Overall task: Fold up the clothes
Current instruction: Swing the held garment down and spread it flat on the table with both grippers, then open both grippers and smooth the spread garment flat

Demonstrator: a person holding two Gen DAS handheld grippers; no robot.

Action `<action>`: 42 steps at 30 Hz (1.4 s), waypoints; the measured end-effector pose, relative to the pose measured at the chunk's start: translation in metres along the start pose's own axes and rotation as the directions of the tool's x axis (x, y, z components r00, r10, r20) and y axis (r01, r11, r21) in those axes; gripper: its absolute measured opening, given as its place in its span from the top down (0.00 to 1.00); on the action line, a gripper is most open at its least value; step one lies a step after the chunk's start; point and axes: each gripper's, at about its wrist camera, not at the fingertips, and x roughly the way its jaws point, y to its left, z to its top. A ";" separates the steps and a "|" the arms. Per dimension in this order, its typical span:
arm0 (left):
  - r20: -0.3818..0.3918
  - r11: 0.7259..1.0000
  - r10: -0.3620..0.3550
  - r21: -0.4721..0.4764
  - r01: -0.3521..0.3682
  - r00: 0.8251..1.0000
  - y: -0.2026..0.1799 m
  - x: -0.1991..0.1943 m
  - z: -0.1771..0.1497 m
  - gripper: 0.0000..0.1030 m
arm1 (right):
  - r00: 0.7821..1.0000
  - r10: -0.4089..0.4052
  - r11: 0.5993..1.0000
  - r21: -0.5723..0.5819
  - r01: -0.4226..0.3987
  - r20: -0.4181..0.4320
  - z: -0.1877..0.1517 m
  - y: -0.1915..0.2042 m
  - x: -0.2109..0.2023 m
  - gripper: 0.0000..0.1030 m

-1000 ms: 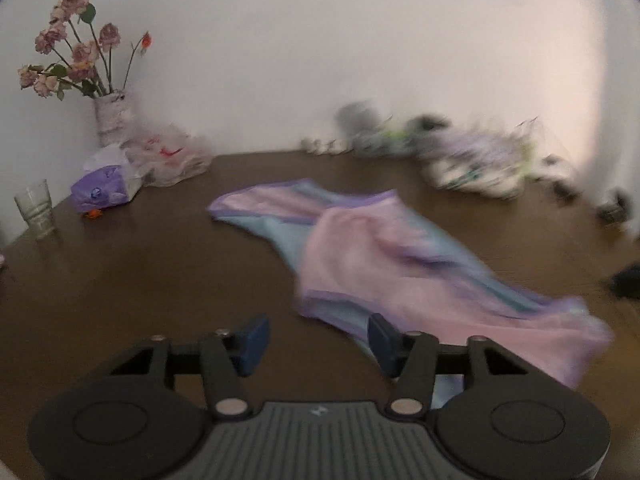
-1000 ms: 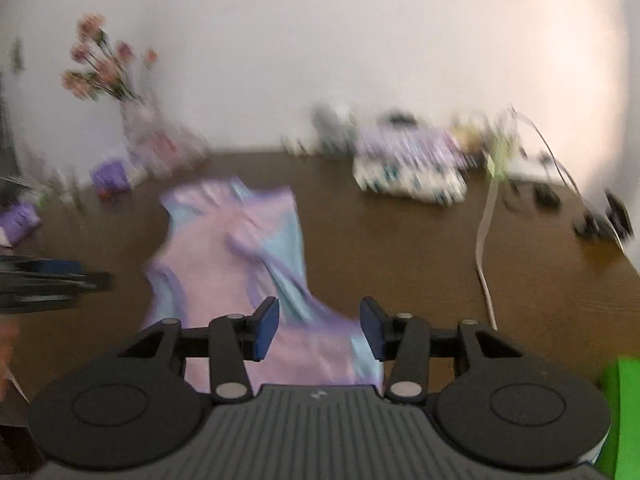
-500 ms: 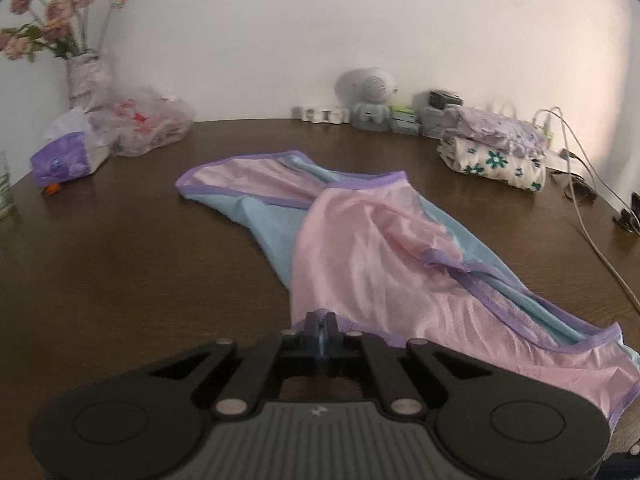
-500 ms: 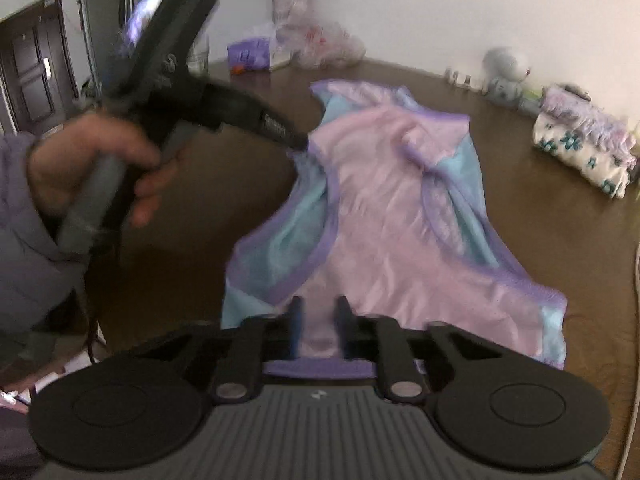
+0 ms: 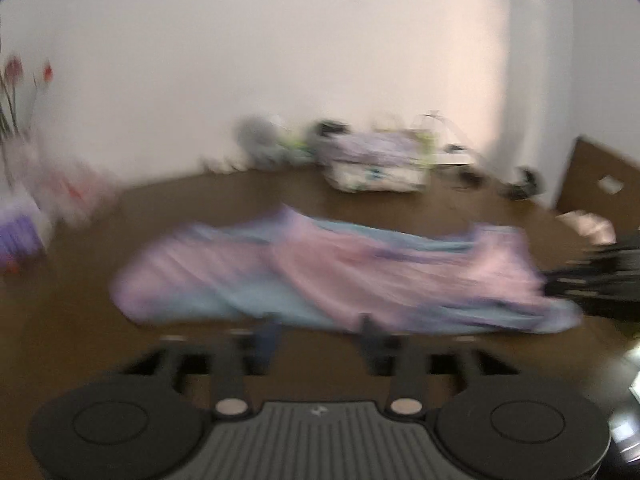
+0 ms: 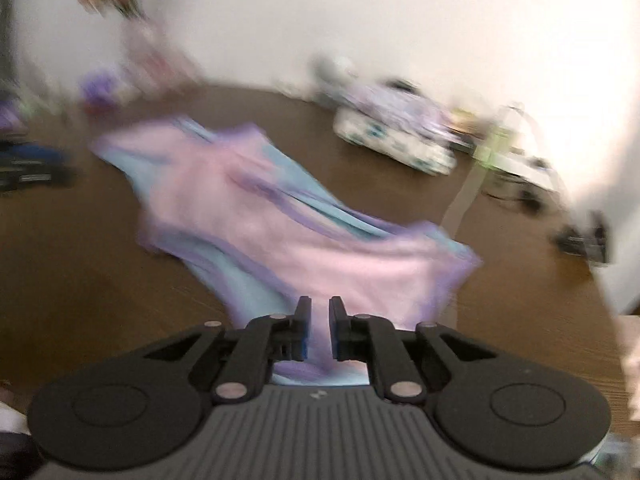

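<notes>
A pink and light-blue garment (image 5: 328, 276) with purple trim lies spread on the brown table (image 5: 80, 320); both views are motion-blurred. My left gripper (image 5: 316, 340) is open and empty, just short of the garment's near edge. My right gripper (image 6: 319, 320) has its jaws nearly closed with the garment's (image 6: 280, 216) near hem between them; the cloth runs away from it across the table. The right gripper shows as a dark blur at the right of the left wrist view (image 5: 592, 276), at the garment's end. The left gripper shows at the left edge of the right wrist view (image 6: 28, 168).
A stack of folded clothes (image 5: 376, 164) (image 6: 396, 136) sits at the back by the white wall, with small items and cables (image 6: 520, 176) beside it. A flower vase (image 6: 136, 20) and plastic-wrapped items (image 5: 68, 192) stand at the back left.
My left gripper has opened, let go of the garment and pulled back. My right gripper keeps its hold on the hem and has swung round. The garment lies more stretched out.
</notes>
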 end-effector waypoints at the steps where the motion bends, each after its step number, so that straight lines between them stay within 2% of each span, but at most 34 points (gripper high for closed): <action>1: -0.031 0.999 0.036 0.028 -0.035 0.999 0.016 0.018 0.007 0.44 | 0.999 0.036 0.999 0.003 -0.036 0.006 -0.001 0.006 0.001 0.88; 3: -0.077 0.994 0.087 0.071 -0.082 0.993 0.040 0.052 0.022 0.48 | 0.997 0.071 0.997 -0.011 -0.071 0.016 -0.002 0.022 0.004 0.88; 6: -0.078 0.997 -0.054 0.055 0.058 0.996 0.069 0.081 0.034 0.49 | 0.994 0.108 0.993 -0.044 -0.107 0.026 0.001 0.043 0.014 0.88; 9: -0.123 0.981 -0.191 0.020 0.195 0.974 0.084 0.108 0.037 0.48 | 0.989 0.148 0.986 -0.081 -0.146 0.023 0.007 0.066 0.029 0.87; 12: -0.171 0.967 -0.249 0.014 0.255 0.953 0.089 0.126 0.031 0.51 | 0.984 0.179 0.978 -0.106 -0.177 0.011 0.016 0.085 0.048 0.88; 13: -0.175 0.964 -0.259 0.017 0.266 0.950 0.090 0.128 0.029 0.61 | 0.983 0.186 0.977 -0.103 -0.185 0.005 0.020 0.090 0.055 0.88; 14: -0.165 0.957 -0.279 0.030 0.288 0.946 0.090 0.126 0.026 0.78 | 0.982 0.191 0.977 -0.093 -0.191 -0.001 0.022 0.092 0.061 0.87; 16: -0.144 0.941 -0.322 0.058 0.333 0.936 0.090 0.119 0.020 0.95 | 0.980 0.197 0.978 -0.075 -0.197 -0.009 0.026 0.097 0.073 0.87; 19: -0.129 0.926 -0.358 0.076 0.370 0.925 0.094 0.109 0.010 0.98 | 0.985 0.175 0.983 -0.063 -0.175 -0.001 0.028 0.099 0.085 0.88; 20: -0.128 0.924 -0.365 0.077 0.376 0.922 0.096 0.106 0.006 0.99 | 0.984 0.176 0.983 -0.057 -0.175 0.005 0.028 0.098 0.087 0.91; 22: -0.126 0.920 -0.374 0.071 0.384 0.919 0.099 0.098 0.001 0.99 | 0.983 0.180 0.983 -0.029 -0.180 0.015 0.029 0.094 0.091 0.98; 26: -0.059 0.924 -0.376 0.053 0.379 0.925 0.105 0.059 -0.013 0.99 | 0.975 0.216 0.973 0.072 -0.220 0.056 0.029 0.070 0.078 0.99; 28: -0.024 0.926 -0.375 0.043 0.376 0.927 0.109 0.040 -0.020 0.99 | 0.962 0.264 0.952 0.141 -0.271 0.066 0.027 0.053 0.062 0.99; 30: 0.000 0.921 -0.387 0.049 0.387 0.922 0.105 0.007 -0.036 0.99 | 0.941 0.329 0.914 0.224 -0.338 0.080 0.023 0.037 0.047 0.99; 33: -0.088 0.930 -0.341 0.117 0.350 0.936 0.092 -0.012 -0.061 0.99 | 0.914 0.403 0.869 0.295 -0.398 0.047 0.013 0.020 0.041 0.99; 34: -0.117 0.931 -0.323 0.141 0.337 0.939 0.088 -0.018 -0.069 0.97 | 0.919 0.392 0.876 0.292 -0.383 0.028 0.009 0.019 0.041 0.97; 36: -0.122 0.931 -0.329 0.126 0.343 0.936 0.083 -0.012 -0.066 0.95 | 0.941 0.339 0.904 0.276 -0.327 0.007 0.002 0.019 0.040 0.94; 37: -0.123 0.930 -0.334 0.117 0.348 0.935 0.080 -0.009 -0.063 0.92 | 0.943 0.333 0.908 0.270 -0.322 0.006 -0.001 0.019 0.039 0.92; 39: -0.124 0.929 -0.343 0.098 0.356 0.931 0.075 -0.002 -0.058 0.67 | 0.944 0.331 0.912 0.255 -0.322 0.008 -0.004 0.022 0.037 0.80; 40: -0.124 0.929 -0.348 0.088 0.360 0.929 0.073 0.001 -0.056 0.51 | 0.936 0.352 0.906 0.244 -0.346 0.019 -0.004 0.025 0.036 0.69; 41: -0.125 0.928 -0.353 0.079 0.364 0.927 0.070 0.004 -0.054 0.52 | 0.928 0.372 0.900 0.232 -0.369 0.029 -0.004 0.028 0.034 0.63; 42: -0.125 0.927 -0.357 0.069 0.368 0.926 0.068 0.008 -0.051 0.53 | 0.922 0.385 0.898 0.215 -0.383 0.033 -0.004 0.034 0.034 0.62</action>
